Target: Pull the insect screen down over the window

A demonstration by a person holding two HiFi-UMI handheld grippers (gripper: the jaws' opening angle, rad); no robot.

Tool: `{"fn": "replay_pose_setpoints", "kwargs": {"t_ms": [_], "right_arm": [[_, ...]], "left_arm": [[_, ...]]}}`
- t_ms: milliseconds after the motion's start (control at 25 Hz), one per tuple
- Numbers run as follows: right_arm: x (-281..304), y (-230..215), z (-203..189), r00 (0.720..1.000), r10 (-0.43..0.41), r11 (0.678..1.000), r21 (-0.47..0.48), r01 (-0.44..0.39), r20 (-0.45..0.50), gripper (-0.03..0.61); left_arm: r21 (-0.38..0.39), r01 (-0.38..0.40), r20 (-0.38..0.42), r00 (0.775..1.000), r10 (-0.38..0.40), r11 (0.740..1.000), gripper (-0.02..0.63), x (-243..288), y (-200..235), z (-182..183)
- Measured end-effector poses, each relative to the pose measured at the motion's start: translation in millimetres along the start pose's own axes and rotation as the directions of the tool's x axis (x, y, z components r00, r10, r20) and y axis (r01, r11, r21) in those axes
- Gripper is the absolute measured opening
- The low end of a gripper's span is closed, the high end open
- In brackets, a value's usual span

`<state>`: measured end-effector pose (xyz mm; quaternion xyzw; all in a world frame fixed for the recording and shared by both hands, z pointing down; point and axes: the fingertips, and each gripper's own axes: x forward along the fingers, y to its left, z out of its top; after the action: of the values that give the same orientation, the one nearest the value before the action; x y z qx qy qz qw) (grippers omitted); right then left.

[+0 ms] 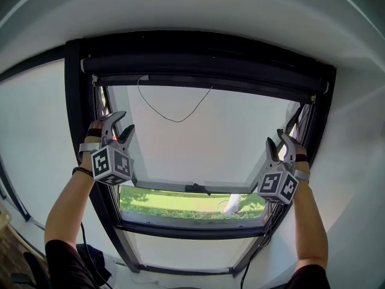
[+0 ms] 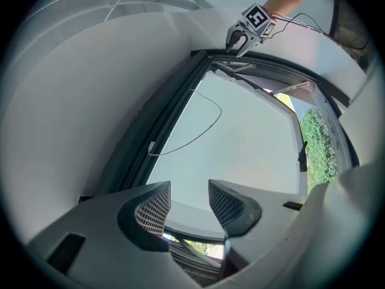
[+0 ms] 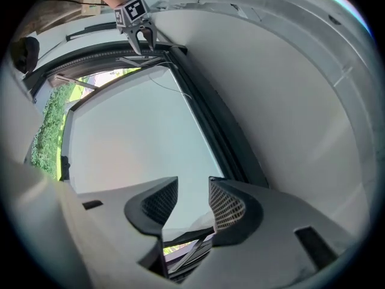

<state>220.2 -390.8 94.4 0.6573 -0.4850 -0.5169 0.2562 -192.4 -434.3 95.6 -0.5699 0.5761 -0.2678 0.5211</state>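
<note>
White sloped walls point(image 1: 198, 17) surrounded the dark-framed window point(image 1: 75, 101), which was set high in front of you.

1. Insect screen point(image 1: 204, 65): it appeared to be rolled up in the dark cassette along the top of the frame. It was not drawn over the opening. A thin cord loop point(image 1: 174, 118) hung from the cassette's lower edge.
2. Opening: a pale panel point(image 1: 198, 143) filled most of it. The panel ended at a lower bar point(image 1: 198, 189), and greenery point(image 1: 174, 205) showed below that bar. Whether this panel was glass or a blind could not be told.
3. Left gripper point(image 1: 123, 124): you held it raised against the left side of the frame, pointing up towards the top corner. Its jaws stood partly apart and gripped nothing. The left gripper view showed only the distant panel and frame through the gap.
4. Right gripper point(image 1: 277, 142): you held it raised at the right side of the frame, level with the left one. Its jaws also stood partly apart, a little narrower than the left pair, and nothing was gripped between the pads.
5. Contact: neither view showed whether either gripper touched the frame.
6. Both of your forearms reached upward, one on each side of the window.
</note>
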Motion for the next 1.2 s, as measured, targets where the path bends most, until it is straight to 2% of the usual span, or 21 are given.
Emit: {"fn": "replay_pose_setpoints", "kwargs": {"t_ms": [160,280,400,680,800,960,1200], "right_arm": [[15,-23,16,0.999,-0.033,0.999,-0.009,0.033,0.019,0.167],[24,-33,21,0.999,-0.039,0.999,-0.025,0.040,0.014,0.169],[33,-42,22,0.999,-0.050,0.998,-0.028,0.050,-0.013,0.169],[52,-73,11,0.995,-0.077,0.996,-0.050,0.074,-0.061,0.169],[62,-82,3,0.995,-0.048,0.997,-0.058,0.042,-0.091,0.169],[79,-78,-3,0.993,0.041,0.997,-0.058,-0.048,-0.114,0.178],[98,-80,-10,0.981,0.086,0.987,-0.120,-0.108,-0.175,0.178]], "left_arm": [[0.006,-0.028,-0.011,1.000,0.029,1.000,0.193,15,25,-5],[0.037,-0.031,-0.019,0.999,0.032,0.999,0.193,25,37,-5],[0.066,-0.044,-0.026,0.999,0.046,0.997,0.193,33,52,-2],[0.070,-0.073,-0.032,0.997,0.075,0.995,0.193,52,87,4],[0.072,-0.055,-0.032,0.998,0.057,0.996,0.193,57,90,11],[0.091,-0.004,-0.069,0.998,0.010,0.996,0.193,66,84,10],[0.145,0.076,-0.125,0.990,-0.058,0.986,0.193,76,71,0]]}}
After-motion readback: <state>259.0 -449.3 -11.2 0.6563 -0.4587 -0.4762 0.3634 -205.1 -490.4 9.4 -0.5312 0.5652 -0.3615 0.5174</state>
